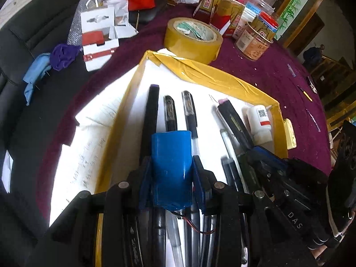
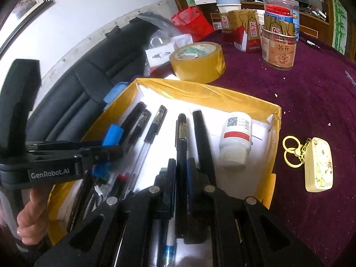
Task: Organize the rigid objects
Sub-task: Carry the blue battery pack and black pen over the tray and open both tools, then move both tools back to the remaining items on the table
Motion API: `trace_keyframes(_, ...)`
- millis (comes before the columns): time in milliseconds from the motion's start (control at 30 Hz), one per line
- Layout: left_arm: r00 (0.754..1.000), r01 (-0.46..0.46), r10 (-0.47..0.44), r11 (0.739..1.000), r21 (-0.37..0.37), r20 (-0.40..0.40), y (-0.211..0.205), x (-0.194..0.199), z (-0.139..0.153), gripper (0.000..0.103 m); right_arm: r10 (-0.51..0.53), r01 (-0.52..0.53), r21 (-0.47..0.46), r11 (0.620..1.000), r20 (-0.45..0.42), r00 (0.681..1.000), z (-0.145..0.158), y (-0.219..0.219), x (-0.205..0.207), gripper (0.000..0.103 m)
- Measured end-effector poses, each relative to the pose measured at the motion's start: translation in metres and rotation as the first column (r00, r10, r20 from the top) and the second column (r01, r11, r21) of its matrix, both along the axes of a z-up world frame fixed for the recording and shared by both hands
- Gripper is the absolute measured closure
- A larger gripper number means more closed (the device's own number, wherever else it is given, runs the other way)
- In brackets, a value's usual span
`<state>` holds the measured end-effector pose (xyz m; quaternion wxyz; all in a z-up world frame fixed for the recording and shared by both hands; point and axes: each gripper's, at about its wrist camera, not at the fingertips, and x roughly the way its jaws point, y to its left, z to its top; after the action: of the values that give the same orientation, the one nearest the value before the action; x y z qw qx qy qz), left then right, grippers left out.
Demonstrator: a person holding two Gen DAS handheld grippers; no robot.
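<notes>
A box lined with yellow tape (image 1: 200, 71) (image 2: 200, 93) holds several black pens lying side by side. My left gripper (image 1: 171, 162) hangs over them, shut on a blue cylinder (image 1: 171, 166) with thin red and black wires at its base. In the right wrist view the same gripper (image 2: 106, 149) comes in from the left with the blue cylinder (image 2: 112, 134). My right gripper (image 2: 181, 162) is shut on a black marker (image 2: 181, 133) above the box floor. It also shows at the right of the left wrist view (image 1: 255, 155), gripping that marker (image 1: 233, 120).
A white bottle (image 2: 235, 140) (image 1: 260, 122) lies at the box's right end. A yellow tape roll (image 2: 198, 60) sits behind the box, with jars (image 2: 279, 44) and cartons farther back. A cream keychain with gold rings (image 2: 318, 164) lies on the purple cloth to the right. A dark seat is on the left.
</notes>
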<state>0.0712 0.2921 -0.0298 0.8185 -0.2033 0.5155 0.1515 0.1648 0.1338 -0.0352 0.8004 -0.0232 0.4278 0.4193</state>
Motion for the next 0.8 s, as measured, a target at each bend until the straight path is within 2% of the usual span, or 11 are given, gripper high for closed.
trace_keyframes(167,0.999,-0.033,0.033,0.999,0.015,0.017,0.005,-0.003,0.0,0.07,0.003,-0.003,-0.036,0.999,0.012,1.0,-0.001,0.004,0.0,0.093)
trace_keyframes(200,0.999,-0.042,0.042,0.999,0.021,0.024,0.005,-0.005,0.0,0.069,-0.002,0.002,-0.041,0.999,0.017,1.0,-0.001,0.004,0.0,0.09)
trace_keyframes(300,0.998,-0.042,0.042,0.999,0.014,0.038,0.004,-0.009,0.0,0.06,0.002,-0.002,-0.018,1.0,0.029,1.0,0.004,-0.001,-0.004,0.069)
trace_keyframes(367,0.997,-0.041,0.039,0.999,0.031,0.061,-0.001,-0.014,0.005,0.056,0.032,-0.033,0.023,0.999,0.058,0.998,0.012,-0.009,-0.014,0.064)
trace_keyframes(567,0.989,-0.024,0.013,0.997,0.075,0.146,-0.04,-0.043,0.028,0.056,0.095,-0.104,0.144,0.984,0.069,0.993,0.032,-0.053,-0.041,0.062)
trace_keyframes(633,0.982,-0.009,-0.008,0.996,0.088,0.19,-0.063,-0.054,0.039,0.056,0.095,-0.105,0.179,0.978,0.059,0.994,0.034,-0.072,-0.046,0.057)
trace_keyframes(700,0.975,0.017,-0.032,0.997,0.069,0.221,-0.083,-0.061,0.045,0.052,0.079,-0.087,0.206,0.975,0.044,0.996,0.032,-0.092,-0.049,0.052)
trace_keyframes(733,0.972,0.033,-0.044,0.998,0.054,0.232,-0.091,-0.063,0.047,0.049,0.062,-0.068,0.21,0.975,0.035,0.997,0.029,-0.104,-0.049,0.05)
trace_keyframes(800,0.963,0.075,-0.076,0.997,0.014,0.26,-0.113,-0.068,0.048,0.048,0.03,-0.035,0.203,0.979,0.028,0.999,0.023,-0.122,-0.049,0.05)
